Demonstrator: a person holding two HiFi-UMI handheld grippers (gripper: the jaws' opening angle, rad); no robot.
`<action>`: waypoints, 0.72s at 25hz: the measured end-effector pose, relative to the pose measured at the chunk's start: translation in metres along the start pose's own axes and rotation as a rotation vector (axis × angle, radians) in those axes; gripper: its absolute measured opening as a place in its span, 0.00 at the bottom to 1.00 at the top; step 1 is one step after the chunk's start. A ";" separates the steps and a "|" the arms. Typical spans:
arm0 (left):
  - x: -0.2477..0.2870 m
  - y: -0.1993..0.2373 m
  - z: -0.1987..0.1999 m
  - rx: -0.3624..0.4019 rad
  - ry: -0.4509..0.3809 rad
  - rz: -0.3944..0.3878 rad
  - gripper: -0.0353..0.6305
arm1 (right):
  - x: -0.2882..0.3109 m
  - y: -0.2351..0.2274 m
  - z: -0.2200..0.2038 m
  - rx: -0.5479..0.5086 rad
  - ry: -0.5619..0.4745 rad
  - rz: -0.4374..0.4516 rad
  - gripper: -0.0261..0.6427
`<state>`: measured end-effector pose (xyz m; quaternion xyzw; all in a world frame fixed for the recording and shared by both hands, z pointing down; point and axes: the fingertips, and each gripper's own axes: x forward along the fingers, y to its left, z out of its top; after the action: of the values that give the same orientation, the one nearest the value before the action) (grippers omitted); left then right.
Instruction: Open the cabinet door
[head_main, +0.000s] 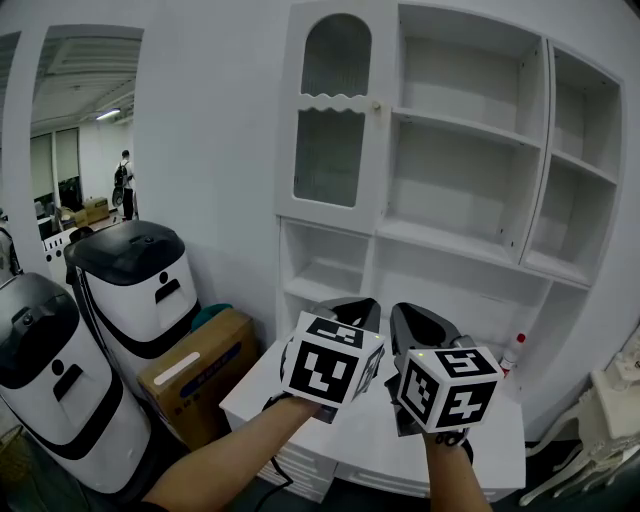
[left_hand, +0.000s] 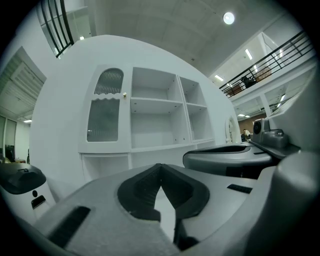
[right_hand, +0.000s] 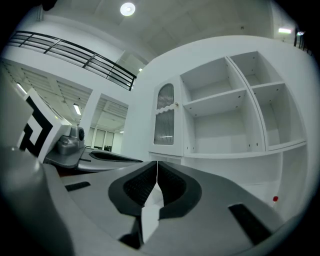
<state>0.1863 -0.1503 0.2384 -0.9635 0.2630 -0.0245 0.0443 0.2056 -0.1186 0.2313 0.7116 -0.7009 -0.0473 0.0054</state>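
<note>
A white cabinet (head_main: 455, 170) stands against the wall, with one arched glass door (head_main: 333, 110) at its upper left, shut, and a small knob (head_main: 377, 105) on the door's right edge. The door (left_hand: 104, 112) also shows in the left gripper view and the door (right_hand: 164, 120) in the right gripper view. My left gripper (head_main: 352, 310) and right gripper (head_main: 420, 322) hover side by side over the white counter (head_main: 300, 400), well below the door. Both are shut with nothing between the jaws: left gripper (left_hand: 160, 167), right gripper (right_hand: 157, 165).
Open shelves (head_main: 470, 130) fill the cabinet's right side. A small white bottle with a red cap (head_main: 513, 352) stands on the counter at the right. Two white-and-black machines (head_main: 140, 285) and a cardboard box (head_main: 200, 370) sit on the floor at the left. A person (head_main: 123, 182) stands far back.
</note>
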 end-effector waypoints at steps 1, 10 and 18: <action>0.006 0.000 0.001 0.001 0.000 0.007 0.07 | 0.003 -0.005 -0.001 0.002 0.000 0.006 0.07; 0.049 -0.009 0.006 0.006 0.012 0.053 0.07 | 0.019 -0.046 0.000 -0.005 -0.002 0.060 0.07; 0.063 -0.001 0.011 0.010 0.014 0.090 0.07 | 0.036 -0.053 -0.003 0.002 0.000 0.102 0.07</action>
<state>0.2418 -0.1808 0.2291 -0.9503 0.3062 -0.0303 0.0482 0.2588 -0.1534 0.2279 0.6748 -0.7365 -0.0462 0.0074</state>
